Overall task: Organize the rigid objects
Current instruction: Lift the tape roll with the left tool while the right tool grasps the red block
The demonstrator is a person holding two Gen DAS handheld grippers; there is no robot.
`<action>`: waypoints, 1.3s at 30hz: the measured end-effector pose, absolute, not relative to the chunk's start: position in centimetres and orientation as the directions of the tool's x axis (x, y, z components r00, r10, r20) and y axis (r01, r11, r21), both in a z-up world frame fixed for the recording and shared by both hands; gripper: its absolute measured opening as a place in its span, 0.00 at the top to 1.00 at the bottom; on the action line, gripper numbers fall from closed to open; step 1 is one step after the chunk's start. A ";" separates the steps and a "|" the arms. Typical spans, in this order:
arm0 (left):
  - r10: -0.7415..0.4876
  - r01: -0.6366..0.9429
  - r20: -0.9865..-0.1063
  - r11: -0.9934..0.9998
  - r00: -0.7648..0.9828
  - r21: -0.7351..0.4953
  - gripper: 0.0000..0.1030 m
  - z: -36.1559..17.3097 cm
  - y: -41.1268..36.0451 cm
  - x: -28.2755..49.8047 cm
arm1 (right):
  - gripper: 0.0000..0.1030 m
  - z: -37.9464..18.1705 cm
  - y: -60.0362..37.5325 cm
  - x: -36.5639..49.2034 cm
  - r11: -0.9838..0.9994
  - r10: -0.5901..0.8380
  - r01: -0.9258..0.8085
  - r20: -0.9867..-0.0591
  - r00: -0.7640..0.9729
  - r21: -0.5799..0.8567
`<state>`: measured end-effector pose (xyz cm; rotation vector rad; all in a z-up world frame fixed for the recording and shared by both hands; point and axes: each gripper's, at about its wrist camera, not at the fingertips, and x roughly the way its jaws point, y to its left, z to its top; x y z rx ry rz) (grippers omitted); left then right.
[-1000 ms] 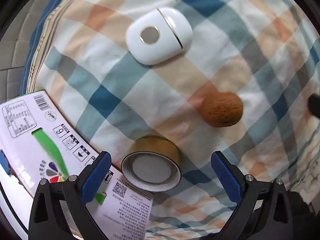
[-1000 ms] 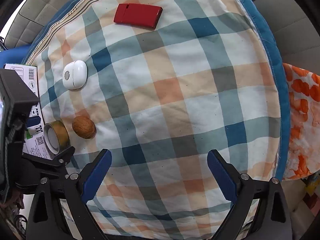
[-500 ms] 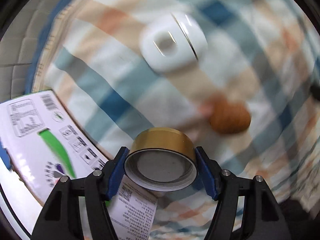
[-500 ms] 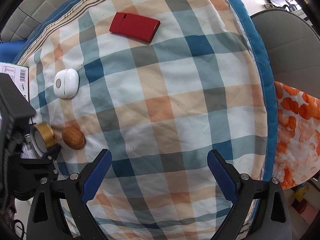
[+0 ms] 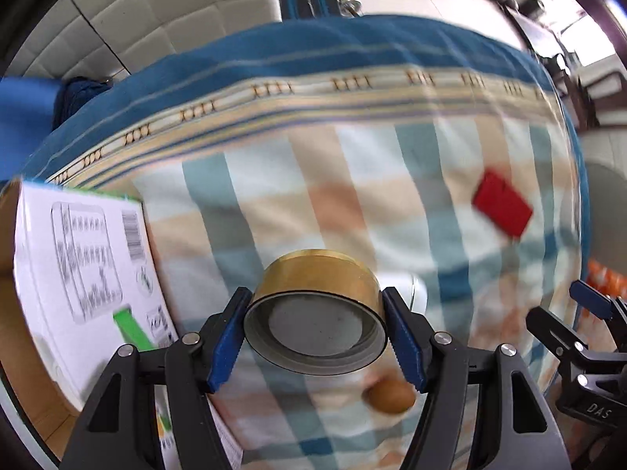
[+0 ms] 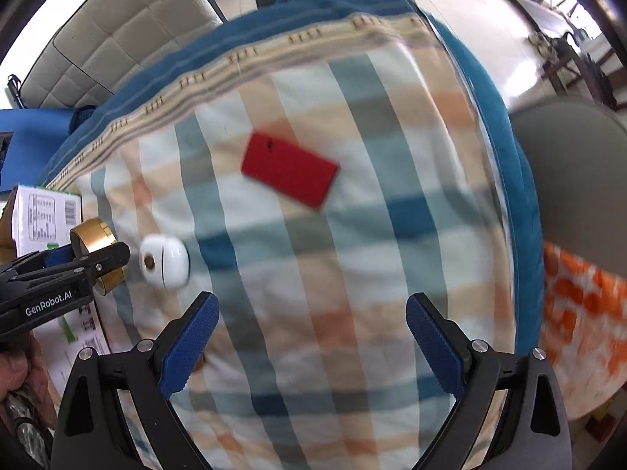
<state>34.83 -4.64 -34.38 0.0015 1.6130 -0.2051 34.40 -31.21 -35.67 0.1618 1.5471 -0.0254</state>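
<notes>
My left gripper [image 5: 315, 337] is shut on a gold tape roll [image 5: 317, 305] and holds it in the air above the checked cloth; the roll also shows in the right wrist view [image 6: 96, 241]. A brown walnut [image 5: 390, 395] lies on the cloth below it. A white oval case [image 6: 164, 260] lies just beyond the roll. A red flat case [image 6: 290, 174] lies farther back, also in the left wrist view [image 5: 501, 209]. My right gripper [image 6: 311, 337] is open and empty above the cloth.
A white printed cardboard box [image 5: 78, 274] stands at the left edge of the table, also in the right wrist view [image 6: 43, 211]. The cloth's blue border [image 5: 313, 47] marks the far edge. A grey chair [image 6: 580, 180] and orange patterned fabric [image 6: 580, 313] are on the right.
My left gripper shut on the tape roll and lifted it off the cloth, tilting upward. My right gripper tilted up and moved toward the far side, still open.
</notes>
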 end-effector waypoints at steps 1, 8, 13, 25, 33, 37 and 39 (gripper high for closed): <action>-0.141 0.112 -0.988 0.983 -0.058 -0.147 0.37 -34.8 -4.9 36.3 | 0.05 -35.7 -30.9 35.6 0.992 0.077 0.101 -0.996 0.036 0.081; -0.157 0.071 -0.986 0.984 -0.063 -0.161 0.37 -36.8 -4.3 39.3 | 0.32 -39.7 -28.3 41.6 0.994 -0.040 -0.102 -0.999 -0.028 -0.037; -0.163 0.060 -0.984 0.984 -0.073 -0.168 0.37 -37.1 -4.4 40.3 | 0.47 -40.5 -30.6 42.3 0.995 0.038 0.093 -0.996 -0.082 0.030; -0.037 0.116 -0.997 0.992 -0.066 -0.044 0.32 -39.3 -5.8 41.7 | 0.34 -40.5 -32.3 45.4 0.971 0.097 0.228 -0.989 -0.113 0.069; 0.054 0.188 -0.999 0.981 0.011 0.055 0.37 -38.5 -7.7 41.4 | 0.54 -39.8 -28.5 45.5 0.987 -0.123 0.089 -0.988 -0.093 -0.131; 0.024 0.170 -1.000 0.985 -0.004 0.023 0.34 -39.0 -7.2 41.6 | 0.53 -40.3 -27.8 45.5 0.990 -0.114 0.076 -0.988 -0.106 -0.123; 0.006 0.167 -1.000 0.986 -0.011 0.004 0.40 -38.9 -7.1 41.7 | 0.53 -40.4 -27.8 45.8 0.991 -0.100 0.076 -0.987 -0.122 -0.110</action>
